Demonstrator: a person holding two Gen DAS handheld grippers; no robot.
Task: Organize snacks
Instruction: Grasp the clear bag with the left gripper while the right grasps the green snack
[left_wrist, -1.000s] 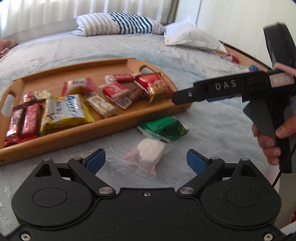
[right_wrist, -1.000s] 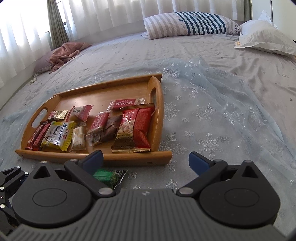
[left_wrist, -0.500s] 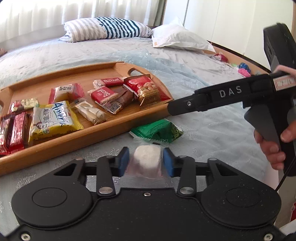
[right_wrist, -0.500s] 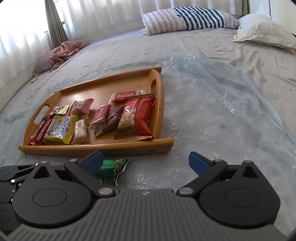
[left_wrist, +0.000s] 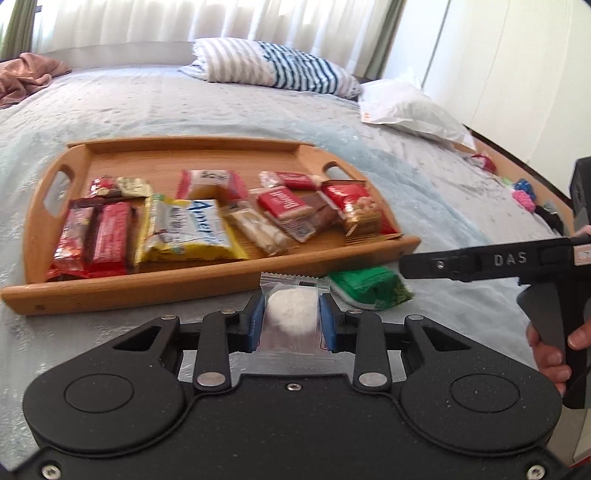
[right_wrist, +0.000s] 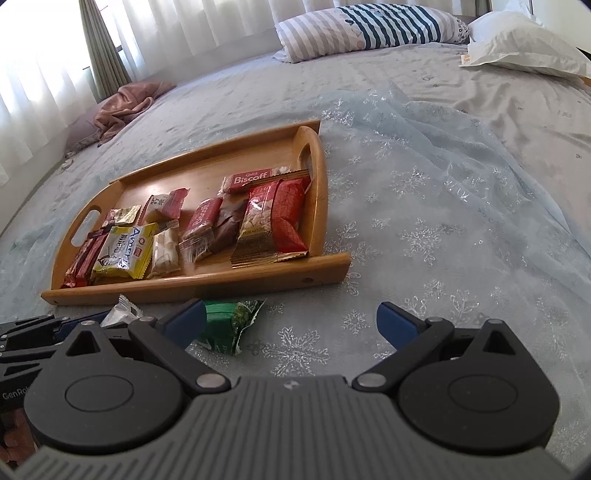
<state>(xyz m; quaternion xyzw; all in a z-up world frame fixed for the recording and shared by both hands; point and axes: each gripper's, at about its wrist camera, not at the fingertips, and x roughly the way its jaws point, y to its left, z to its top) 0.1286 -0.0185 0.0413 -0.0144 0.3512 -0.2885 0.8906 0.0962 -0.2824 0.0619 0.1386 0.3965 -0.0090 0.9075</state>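
Observation:
A wooden tray (left_wrist: 207, 284) with several snack packets lies on the bed; it also shows in the right wrist view (right_wrist: 207, 286). My left gripper (left_wrist: 291, 319) is shut on a clear packet with a white snack (left_wrist: 291, 312), held just in front of the tray's near rim. The packet's crimped end shows in the right wrist view (right_wrist: 122, 312). A green snack packet (left_wrist: 371, 288) lies on the bedspread right of it, and in the right wrist view (right_wrist: 229, 321). My right gripper (right_wrist: 291, 319) is open and empty, its left finger beside the green packet.
A striped pillow (right_wrist: 369, 31) and a white pillow (right_wrist: 524, 46) lie at the head of the bed. A pink blanket (right_wrist: 125, 107) is bunched at the far left. Small toys (left_wrist: 522, 192) sit by the bed's right edge.
My left gripper closed on the white snack packet and lifted it toward the tray's front rim. My right gripper has stayed open and shifted slightly closer to the green packet.

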